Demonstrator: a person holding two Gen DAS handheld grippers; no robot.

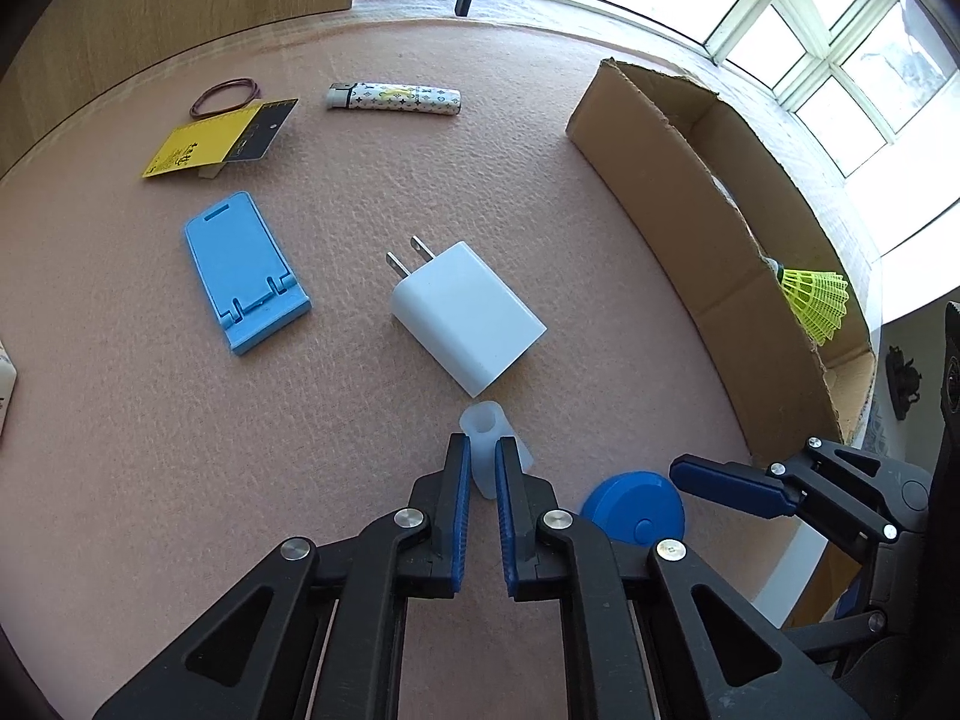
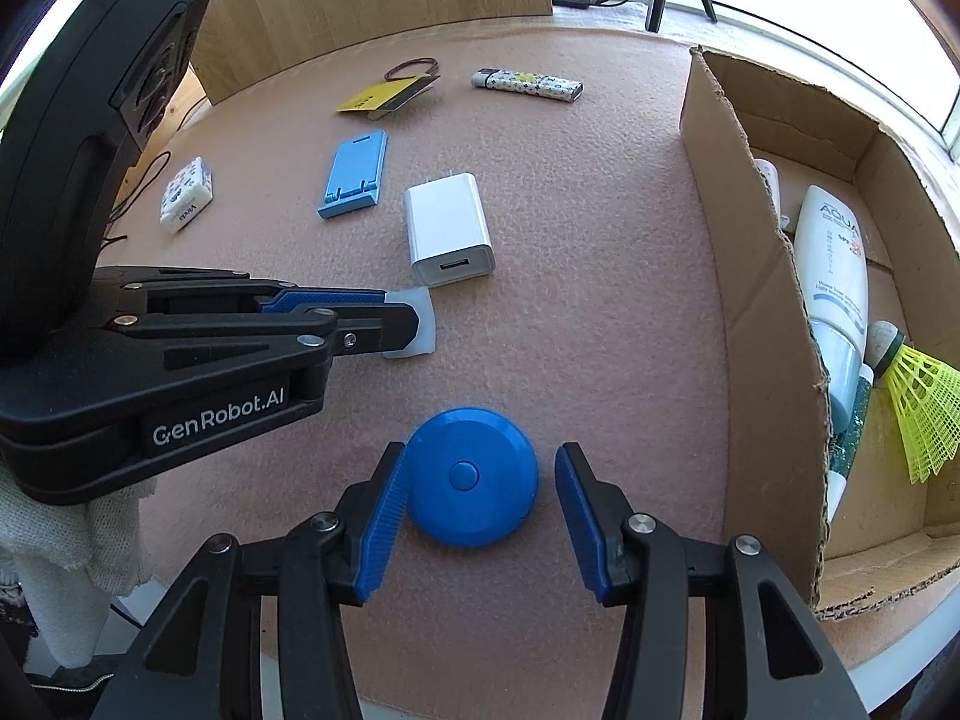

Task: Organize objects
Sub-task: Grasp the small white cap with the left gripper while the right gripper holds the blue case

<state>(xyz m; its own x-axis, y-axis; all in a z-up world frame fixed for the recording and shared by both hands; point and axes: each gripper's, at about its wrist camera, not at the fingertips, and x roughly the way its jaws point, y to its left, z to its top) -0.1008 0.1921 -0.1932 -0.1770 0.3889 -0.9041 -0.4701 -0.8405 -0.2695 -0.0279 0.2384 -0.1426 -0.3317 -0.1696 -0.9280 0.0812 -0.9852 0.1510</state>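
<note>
Now left gripper [image 1: 482, 462] fingers [image 1: 459, 480] pinch translucent cap [image 1: 489, 429].

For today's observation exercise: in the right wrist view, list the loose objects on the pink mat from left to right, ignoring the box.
White patterned eraser → blue phone stand → white charger → blue round tape measure → patterned lighter.

Reading "GenRobot.AI" on the left claw [image 2: 402, 318] body; "AQUA" on the white tube [image 2: 837, 276] inside the cardboard box [image 2: 756, 276].
</note>
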